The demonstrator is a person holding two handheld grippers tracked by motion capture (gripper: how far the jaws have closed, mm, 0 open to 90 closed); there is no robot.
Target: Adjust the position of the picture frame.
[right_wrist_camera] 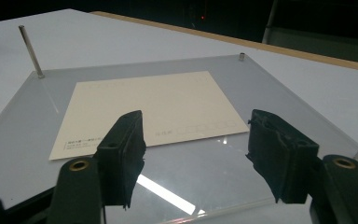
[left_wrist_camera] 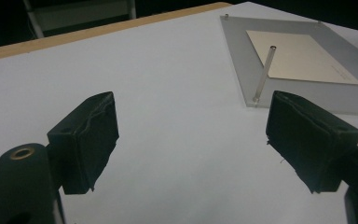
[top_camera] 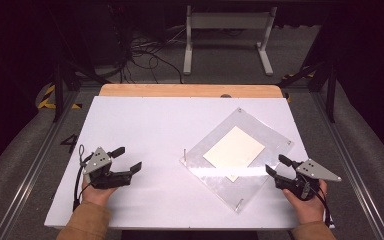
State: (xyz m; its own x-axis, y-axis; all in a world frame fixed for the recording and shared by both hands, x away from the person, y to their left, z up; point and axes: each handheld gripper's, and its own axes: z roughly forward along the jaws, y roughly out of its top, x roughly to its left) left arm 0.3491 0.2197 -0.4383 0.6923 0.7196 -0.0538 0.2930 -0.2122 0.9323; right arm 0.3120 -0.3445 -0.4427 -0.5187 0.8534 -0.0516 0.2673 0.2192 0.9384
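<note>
A dark room with cables on the floor lies behind my white table (top_camera: 145,130), which has a wooden strip along its far edge. Starting at the left, my left gripper (top_camera: 128,159) hovers over bare tabletop with its jaws apart and nothing between them; in the left gripper view its pads (left_wrist_camera: 86,140) frame plain white surface. Further right lies the clear acrylic plate (top_camera: 260,135), a square sheet turned like a diamond, flat on the table right of centre. It is transparent with a glossy streak of reflected light near its front, and small metal studs sit at its corners. One thin pin (right_wrist_camera: 29,50) stands up at its left corner. A cream card (top_camera: 234,148) with faint small print lies flat on its middle. At the right, my right gripper (top_camera: 279,165) sits just at the plate's right edge, jaws apart, clamping nothing.
</note>
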